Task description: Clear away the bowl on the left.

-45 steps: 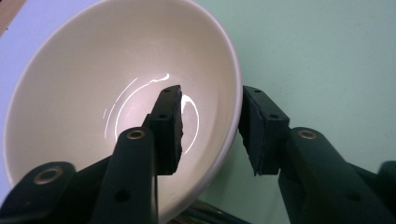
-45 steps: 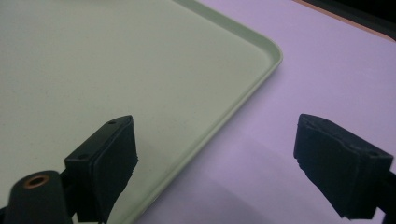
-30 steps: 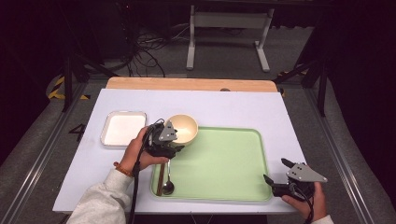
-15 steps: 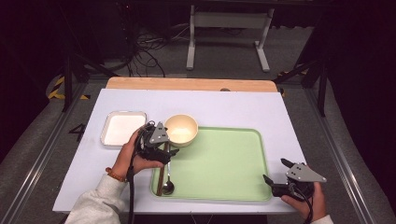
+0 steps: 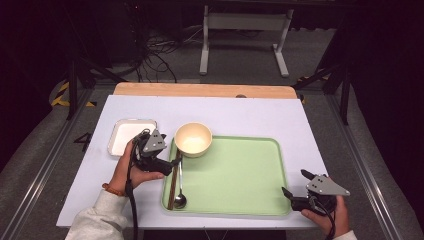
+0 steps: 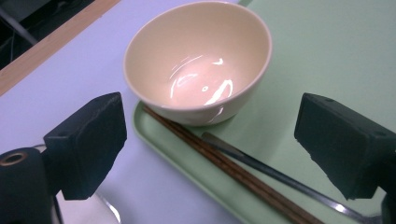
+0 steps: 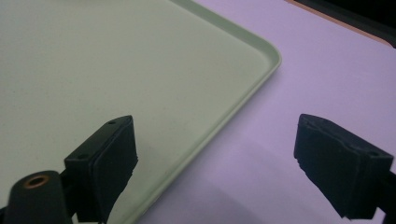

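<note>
High view: one bowl (image 5: 193,139), one spoon (image 5: 180,200), both grippers (image 5: 167,162) (image 5: 295,192) released.

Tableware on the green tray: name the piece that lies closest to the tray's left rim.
The brown wooden chopsticks. They lie right along the left rim of the green plastic tray, with the metal spoon just to their right and the cream round bowl at the tray's far left corner.

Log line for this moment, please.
left gripper: fingers just opened, nothing held | bowl: on tray corner | right gripper: open, idle
</note>
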The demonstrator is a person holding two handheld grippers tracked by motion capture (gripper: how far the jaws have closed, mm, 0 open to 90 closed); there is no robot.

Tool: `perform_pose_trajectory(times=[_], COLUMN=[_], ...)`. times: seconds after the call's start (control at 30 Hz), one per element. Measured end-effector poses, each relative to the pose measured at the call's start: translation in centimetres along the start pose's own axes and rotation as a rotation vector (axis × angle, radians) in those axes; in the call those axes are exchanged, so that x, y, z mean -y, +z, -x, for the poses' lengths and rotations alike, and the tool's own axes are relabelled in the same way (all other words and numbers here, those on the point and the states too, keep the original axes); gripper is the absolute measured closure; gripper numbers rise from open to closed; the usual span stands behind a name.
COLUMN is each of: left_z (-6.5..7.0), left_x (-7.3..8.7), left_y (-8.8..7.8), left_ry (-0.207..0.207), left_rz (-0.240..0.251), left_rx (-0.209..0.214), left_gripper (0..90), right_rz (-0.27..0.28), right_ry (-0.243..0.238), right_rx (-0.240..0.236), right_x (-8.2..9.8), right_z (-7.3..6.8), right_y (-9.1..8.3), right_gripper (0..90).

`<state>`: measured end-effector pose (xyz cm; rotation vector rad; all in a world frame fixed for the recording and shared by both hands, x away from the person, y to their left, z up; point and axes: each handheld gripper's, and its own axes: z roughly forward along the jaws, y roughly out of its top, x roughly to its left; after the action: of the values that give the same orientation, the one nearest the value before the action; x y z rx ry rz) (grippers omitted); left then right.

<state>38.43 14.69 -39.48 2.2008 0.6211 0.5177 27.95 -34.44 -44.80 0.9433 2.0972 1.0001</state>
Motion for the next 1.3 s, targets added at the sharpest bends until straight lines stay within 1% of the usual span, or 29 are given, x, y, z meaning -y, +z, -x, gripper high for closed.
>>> perform_pose_trajectory(times=[0.1,0.27,0.3,0.4,0.53,0.6,0.63,0.67,0.7,0.73,0.77,0.83,0.87,0.93,0.97,1.03,1.07,1.17,1.23,1.27,1.3], left_z=[-0.6,-2.0,-2.4,-3.3,-4.6,-5.4,-5.9,-6.3,-6.3,-7.0,-7.6,-8.6,-9.1,-9.8,-10.3,-10.8,-11.1,-11.6,-11.9,-11.9,-12.1], left_x=[0.6,2.2,2.7,3.4,4.6,5.4,5.9,6.2,6.2,6.8,7.6,8.8,9.5,10.7,11.3,12.1,12.5,13.2,13.5,13.5,13.7], left_y=[-0.4,-1.4,-1.7,-2.6,-4.2,-4.8,-5.3,-5.6,-5.6,-6.1,-6.5,-7.1,-7.2,-7.4,-7.4,-7.3,-7.1,-6.5,-6.0,-6.0,-5.8], left_ry=[-0.029,-0.086,-0.103,-0.131,-0.181,-0.197,-0.219,-0.225,-0.225,-0.260,-0.298,-0.352,-0.379,-0.431,-0.463,-0.504,-0.531,-0.554,-0.565,-0.565,-0.589], left_rz=[0.002,0.002,0.002,0.002,0.018,0.013,0.016,0.018,0.018,0.021,0.032,0.040,0.043,0.038,0.044,0.050,0.041,0.019,-0.012,-0.012,-0.017], left_rx=[-0.006,-0.031,-0.041,-0.066,-0.105,-0.140,-0.144,-0.158,-0.158,-0.175,-0.175,-0.192,-0.190,-0.204,-0.199,-0.196,-0.194,-0.190,-0.214,-0.214,-0.192], left_gripper=[10.1,10.5,10.6,10.9,11.1,11.2,11.2,11.2,11.4,11.4,11.8,13.0,13.3,13.5,13.6,13.8,14.4,16.7,21.1,23.0,25.8], right_rz=[0.000,0.003,0.003,0.004,0.005,0.005,0.005,0.005,0.005,0.004,0.001,-0.001,-0.002,0.002,0.001,-0.001,-0.002,-0.004,-0.006,-0.006,-0.008], right_ry=[0.001,-0.001,0.000,0.000,0.000,-0.001,-0.001,-0.001,-0.001,0.000,0.000,-0.001,-0.001,-0.001,0.000,-0.004,-0.005,-0.002,-0.002,-0.002,0.002], right_rx=[-0.001,-0.003,-0.002,0.000,-0.002,-0.001,-0.002,-0.001,-0.001,-0.001,-0.003,-0.004,-0.004,-0.003,-0.003,-0.005,-0.007,-0.007,-0.007,-0.007,-0.007], right_x=[0.0,0.0,0.0,-0.1,-0.1,-0.1,-0.1,-0.1,-0.1,-0.1,-0.1,-0.1,-0.1,-0.1,-0.1,-0.1,-0.1,-0.1,-0.1,-0.1,0.0], right_z=[0.0,0.0,0.0,0.0,0.0,0.0,0.0,0.0,0.0,0.0,0.0,0.0,0.0,-0.1,-0.1,-0.1,-0.1,-0.1,-0.1,-0.1,0.0], right_y=[0.0,0.0,0.0,0.0,0.0,0.0,0.0,0.1,0.1,0.1,0.1,0.1,0.1,0.1,0.1,0.1,0.1,0.2,0.2,0.2,0.2], right_gripper=[13.6,13.6,13.6,13.6,13.6,13.6,13.6,13.6,13.6,13.6,13.6,13.6,13.6,13.7,13.7,13.7,13.7,13.7,13.7,13.7,13.7])
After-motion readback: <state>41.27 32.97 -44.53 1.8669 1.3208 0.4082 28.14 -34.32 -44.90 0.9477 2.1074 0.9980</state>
